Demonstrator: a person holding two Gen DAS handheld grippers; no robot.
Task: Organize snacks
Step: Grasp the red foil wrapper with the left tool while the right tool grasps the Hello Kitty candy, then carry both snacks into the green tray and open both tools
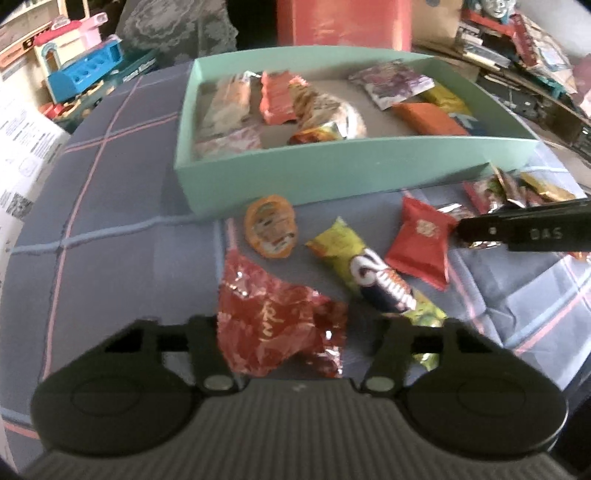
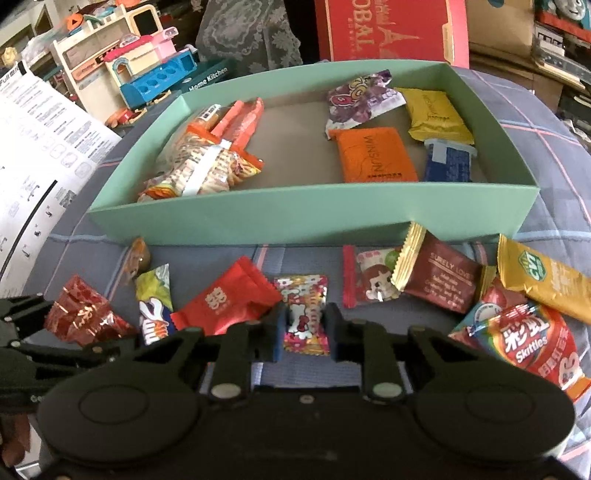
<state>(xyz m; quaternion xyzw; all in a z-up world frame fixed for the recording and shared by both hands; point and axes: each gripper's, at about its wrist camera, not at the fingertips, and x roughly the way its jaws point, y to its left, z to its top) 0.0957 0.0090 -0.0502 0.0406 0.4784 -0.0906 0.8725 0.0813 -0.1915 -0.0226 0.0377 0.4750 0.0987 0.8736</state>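
A crinkled red foil packet [image 1: 273, 325] lies on the checked cloth between the jaws of my left gripper [image 1: 295, 343]. The left finger touches it and a gap shows at the right finger, so the gripper is open. My right gripper [image 2: 306, 332] is shut on a small pink-and-white candy packet [image 2: 306, 314] that rests on the cloth. A teal box [image 2: 258, 218] behind both grippers holds several snacks, with biscuit packs on the left and orange, yellow, purple and blue packs on the right. A red square packet [image 2: 225, 299] lies just left of the right gripper.
Loose snacks lie before the box: an orange round one [image 1: 271, 225], a yellow-green bar [image 1: 369, 273], a maroon packet [image 2: 436, 280], a yellow bar [image 2: 546, 280] and a Skittles bag [image 2: 532, 343]. Toys, a red carton [image 2: 384, 29] and printed paper [image 2: 40, 147] ring the cloth.
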